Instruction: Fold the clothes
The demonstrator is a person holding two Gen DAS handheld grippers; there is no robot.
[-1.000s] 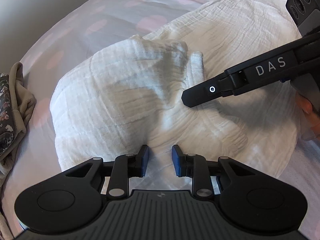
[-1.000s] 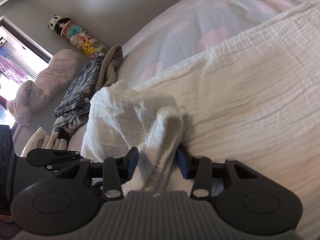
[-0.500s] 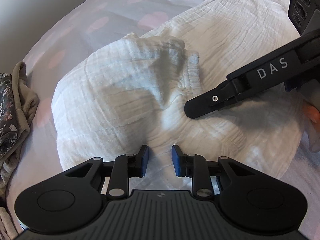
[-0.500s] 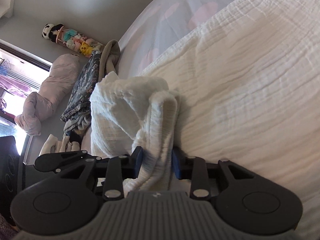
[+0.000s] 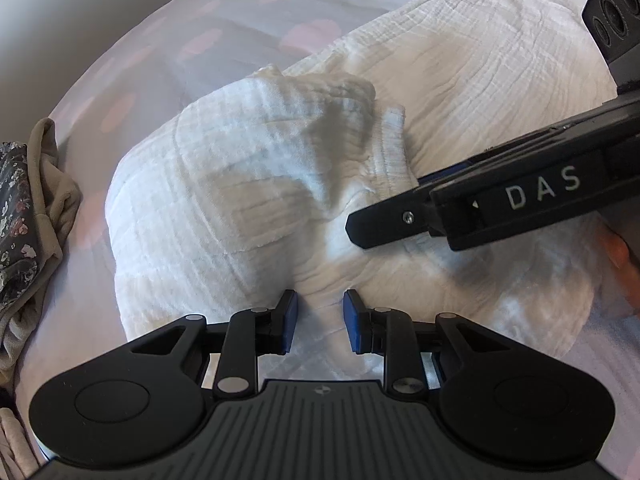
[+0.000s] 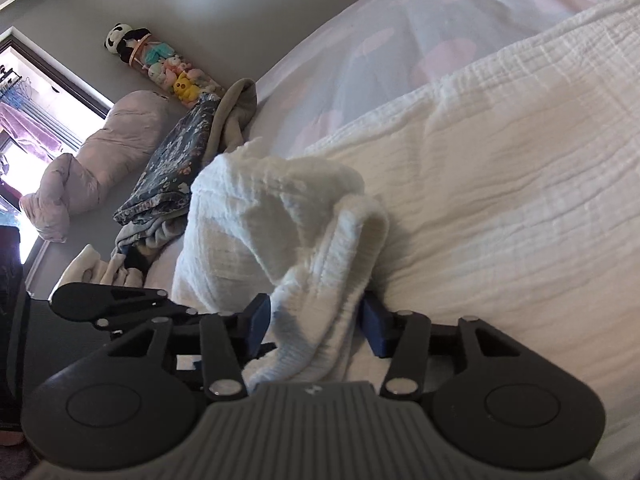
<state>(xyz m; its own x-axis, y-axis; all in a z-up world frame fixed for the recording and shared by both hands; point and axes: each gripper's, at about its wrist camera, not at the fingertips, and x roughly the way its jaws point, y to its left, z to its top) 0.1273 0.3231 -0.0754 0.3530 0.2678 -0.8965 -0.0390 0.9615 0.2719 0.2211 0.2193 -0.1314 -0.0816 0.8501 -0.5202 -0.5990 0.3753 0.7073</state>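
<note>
A white crinkled garment [image 5: 248,184] lies on the bed, partly folded over itself, with a raised bunch at its middle. My left gripper [image 5: 316,320] hovers at the garment's near edge with its jaws apart; only a low wrinkle of cloth lies between the pads. My right gripper [image 6: 316,320] straddles a thick fold of the same white garment [image 6: 328,248], its jaws apart on either side of the fold. The right gripper also shows in the left wrist view [image 5: 384,220], reaching in from the right over the cloth.
The bed sheet [image 5: 180,48] is pale with pink spots. A floral dark garment and a beige one [image 5: 28,208] lie at the bed's left edge, seen too in the right wrist view [image 6: 188,152]. A pink pillow [image 6: 92,168], plush toys [image 6: 160,64] and a window stand beyond.
The right gripper closed tighter on the fold half a second ago and has now widened again. The left gripper has stayed in place, slightly closer to the cloth.
</note>
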